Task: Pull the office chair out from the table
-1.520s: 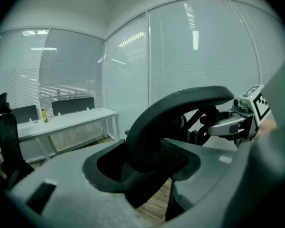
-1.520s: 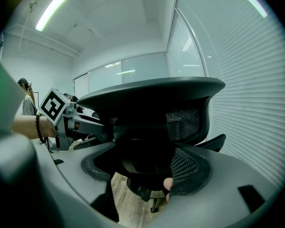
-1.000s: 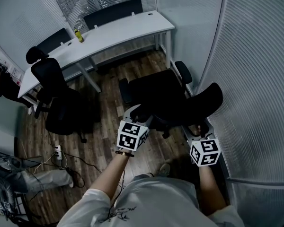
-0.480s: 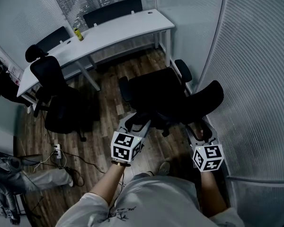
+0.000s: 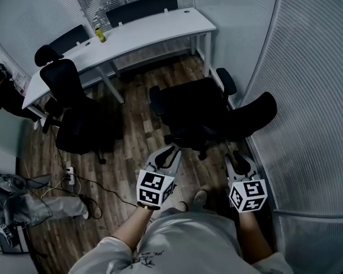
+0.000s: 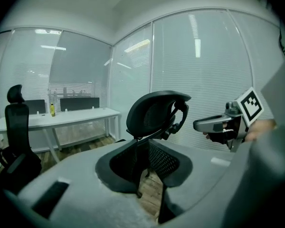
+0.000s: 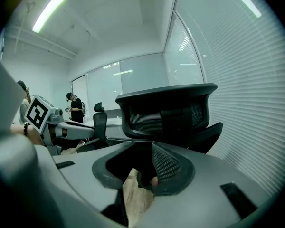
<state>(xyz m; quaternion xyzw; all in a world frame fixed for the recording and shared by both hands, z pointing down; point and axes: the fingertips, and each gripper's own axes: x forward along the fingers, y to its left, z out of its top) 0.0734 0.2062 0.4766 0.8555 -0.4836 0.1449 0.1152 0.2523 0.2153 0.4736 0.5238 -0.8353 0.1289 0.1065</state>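
The black office chair (image 5: 197, 110) stands on the wood floor, well away from the white table (image 5: 148, 33), its headrest (image 5: 257, 116) pointing toward the glass wall. My left gripper (image 5: 172, 150) and right gripper (image 5: 235, 157) hover just behind the chair's back, apart from it. Both sets of jaws are closing with nothing between them. In the left gripper view the headrest (image 6: 156, 110) is straight ahead, with the right gripper (image 6: 216, 124) beside it. The right gripper view shows the headrest (image 7: 166, 110) ahead and the left gripper (image 7: 69, 129) at the left.
A second black chair (image 5: 68, 110) stands at the left. A yellow bottle (image 5: 100, 36) is on the table, with more chairs behind it. Cables and a power strip (image 5: 69, 178) lie on the floor. The glass wall with blinds (image 5: 308, 124) is close on the right. A person (image 5: 3, 93) stands far left.
Both grippers have drawn back toward me and come off the chair's back. The chair now sits a little farther from the table.
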